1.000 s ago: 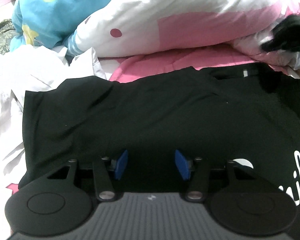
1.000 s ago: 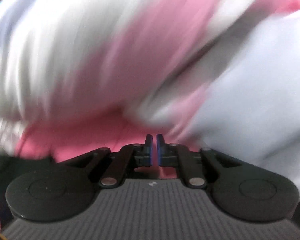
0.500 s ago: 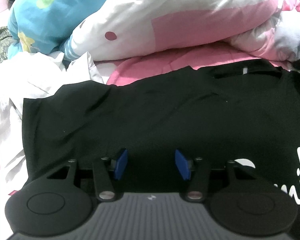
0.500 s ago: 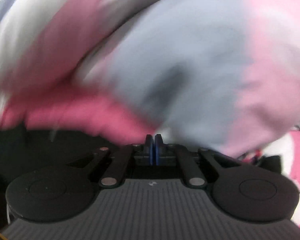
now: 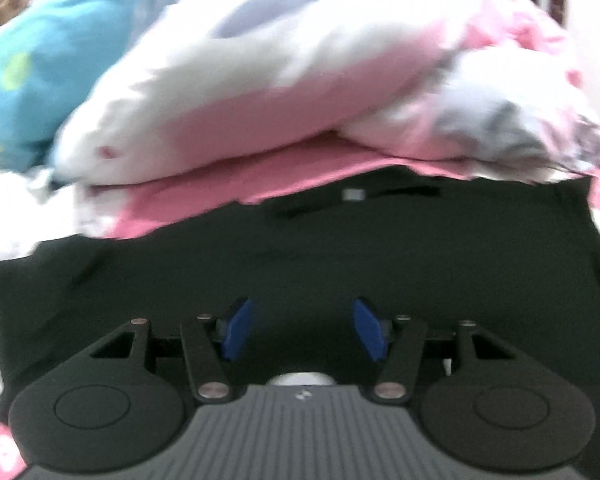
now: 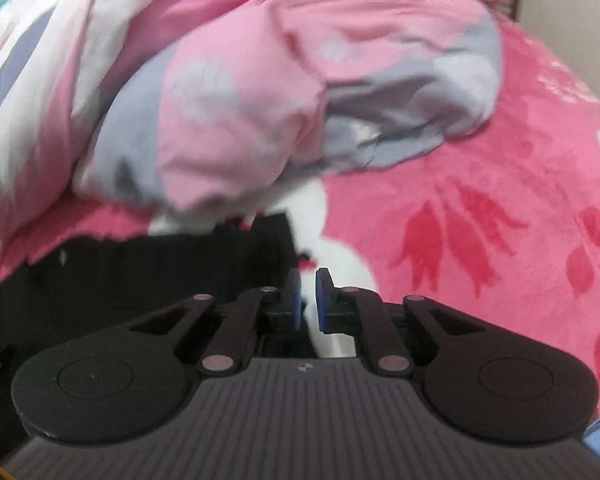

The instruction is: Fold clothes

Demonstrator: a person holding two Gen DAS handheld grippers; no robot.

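While the left gripper (image 5: 300, 330) hangs above the black shirt (image 5: 300, 264) with its jaws wide apart and nothing between them, the right gripper (image 6: 306, 300) has just been opening: its blue pads, pressed together a moment ago, now stand a slit apart, and only bedding shows through the gap. Neither grasps anything.

The right gripper has swung across from the quilt (image 6: 204, 120) and now sits just off the shirt's right edge, over the pink blanket (image 6: 480, 220), with the shirt's (image 6: 120, 280) corner beside its left finger. In the left view the shirt lies spread flat on the bed, collar and label at the far side, the quilt heaped just beyond it; that view has shifted toward the shirt's middle. Blur softens both views, so whether the right sleeve lies flat is hard to say.

Judging by this, the shirt is laid out and unfolded, and the right hand seems to be readying to pinch its right edge for a first fold.
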